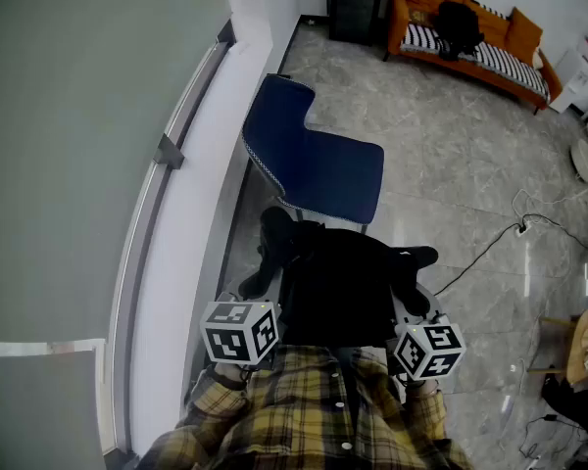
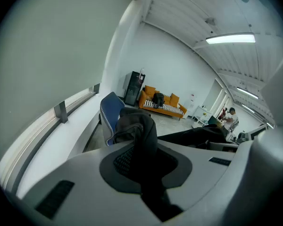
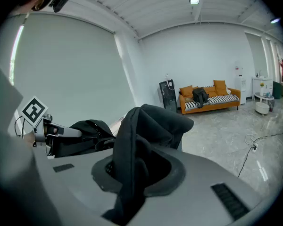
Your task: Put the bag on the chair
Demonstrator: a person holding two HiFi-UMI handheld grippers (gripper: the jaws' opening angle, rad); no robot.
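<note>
Transport step: left tongs (image 2: 142, 171) and right tongs (image 3: 131, 173) each pinch a strap of the bag (image 1: 338, 287), hanging mid-frame just below the chair (image 1: 323, 169); next, carry it forward onto the seat.

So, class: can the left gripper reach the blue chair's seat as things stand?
Probably yes: the chair stands just ahead, nothing on its seat or between. The left gripper has its jaws shut on the black bag, which comes along.
</note>
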